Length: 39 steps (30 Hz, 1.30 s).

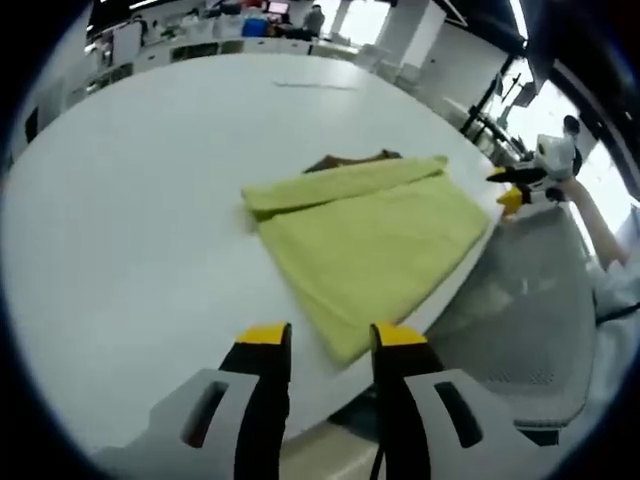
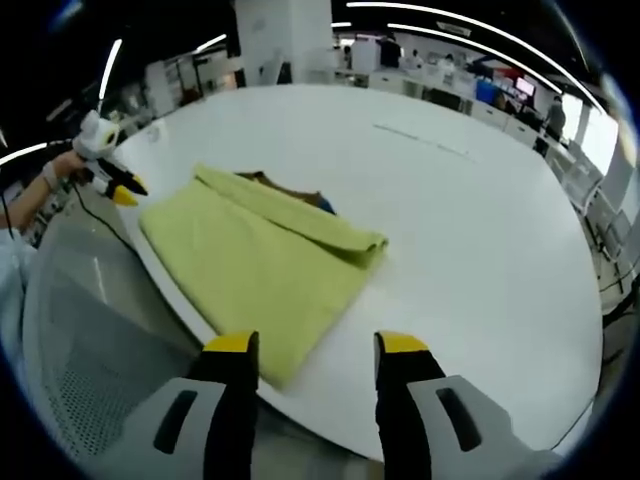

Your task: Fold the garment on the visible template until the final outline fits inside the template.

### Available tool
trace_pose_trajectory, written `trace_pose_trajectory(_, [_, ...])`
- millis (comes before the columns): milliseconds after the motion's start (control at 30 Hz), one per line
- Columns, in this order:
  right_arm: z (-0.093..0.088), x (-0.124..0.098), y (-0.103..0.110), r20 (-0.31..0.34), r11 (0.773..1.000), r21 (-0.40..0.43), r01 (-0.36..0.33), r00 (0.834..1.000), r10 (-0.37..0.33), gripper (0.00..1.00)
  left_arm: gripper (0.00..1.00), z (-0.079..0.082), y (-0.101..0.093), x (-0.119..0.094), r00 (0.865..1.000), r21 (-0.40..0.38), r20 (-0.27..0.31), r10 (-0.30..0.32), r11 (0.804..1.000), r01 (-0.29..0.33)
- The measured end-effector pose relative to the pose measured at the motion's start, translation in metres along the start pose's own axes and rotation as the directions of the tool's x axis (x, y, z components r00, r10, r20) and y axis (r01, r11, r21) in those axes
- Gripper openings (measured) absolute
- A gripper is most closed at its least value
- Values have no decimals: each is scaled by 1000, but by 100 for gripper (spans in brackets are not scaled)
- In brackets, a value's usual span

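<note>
A yellow-green garment (image 1: 370, 235) lies folded on the white table (image 1: 130, 230), its far strip doubled over as a thick band. A brown template (image 1: 355, 160) peeks out from under the garment's far side. My left gripper (image 1: 332, 340) hovers open just short of the garment's near corner, holding nothing. A hand holds my right gripper (image 1: 525, 180) off the table's edge. In the right gripper view the garment (image 2: 260, 250) covers most of the brown template (image 2: 290, 188). My right gripper (image 2: 317, 348) is open above the near corner, and the left gripper (image 2: 110, 170) hangs at the far left.
The garment's near side runs along the table's curved edge (image 2: 180, 320). Beyond that edge sits a grey mesh chair (image 1: 520, 320). A thin strip (image 1: 315, 85) lies on the far tabletop. Desks and equipment (image 1: 230, 25) line the room behind.
</note>
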State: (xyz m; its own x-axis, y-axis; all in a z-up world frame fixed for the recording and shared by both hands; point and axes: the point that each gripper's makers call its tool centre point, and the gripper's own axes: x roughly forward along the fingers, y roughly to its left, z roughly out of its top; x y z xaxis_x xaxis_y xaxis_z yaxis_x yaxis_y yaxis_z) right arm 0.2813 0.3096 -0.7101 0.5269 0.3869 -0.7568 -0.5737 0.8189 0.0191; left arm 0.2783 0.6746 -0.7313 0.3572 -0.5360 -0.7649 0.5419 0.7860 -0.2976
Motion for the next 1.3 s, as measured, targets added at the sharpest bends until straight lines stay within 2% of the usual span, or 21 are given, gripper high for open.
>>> trace_pose_trajectory(400, [-12,3,7,-54,999,-3,-35,998,35,41,21,-17,-2,11,999,-63,-40,-25,998,23])
trace_pose_trajectory(733, [-20,4,11,-76,998,12,-53,996,54,37,10,-17,-5,13,998,-91,-37,-44,995,40])
trace_pose_trajectory(1300, [-31,8,20,-102,993,61,-99,989,105,32,3,-19,-8,14,997,-105,-48,-56,993,51])
